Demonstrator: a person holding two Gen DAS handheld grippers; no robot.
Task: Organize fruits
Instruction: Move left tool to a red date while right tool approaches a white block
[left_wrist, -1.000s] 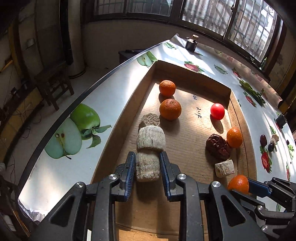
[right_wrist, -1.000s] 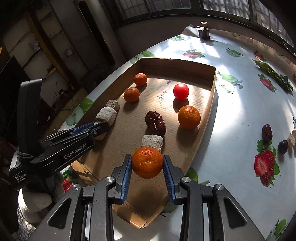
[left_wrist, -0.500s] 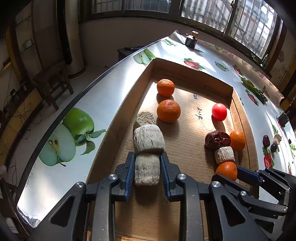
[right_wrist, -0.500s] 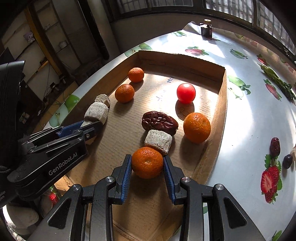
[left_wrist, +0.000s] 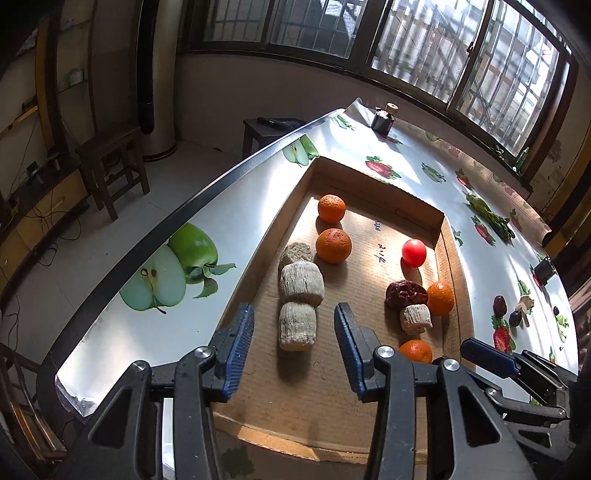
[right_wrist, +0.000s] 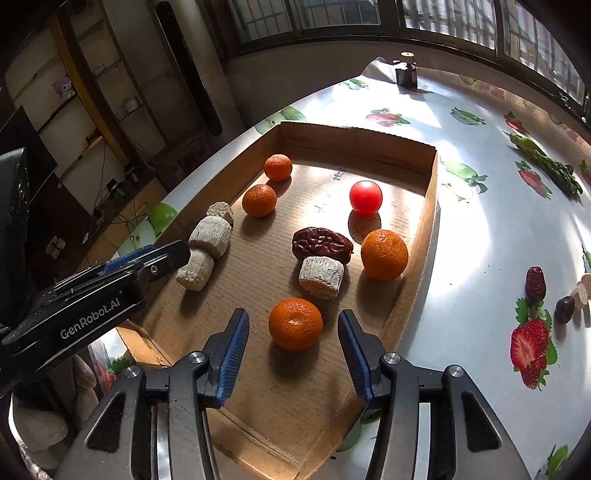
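Right claw opening, pads clear of mandarin resting between them at tray's 6 o'clock edge. Left claw opening around pale chunk. Mandarin light, round, rolls easily, soft skin; pinch across widest middle, gently.

The table has a shiny cloth with pictures of apples and strawberries on it. A flat cardboard tray lies on the table, and a small dark bottle stands far off at 12 o'clock from the tray. At 3 o'clock from the tray, a dark red date, a little dark fruit and a pale chunk lie close together on the cloth.
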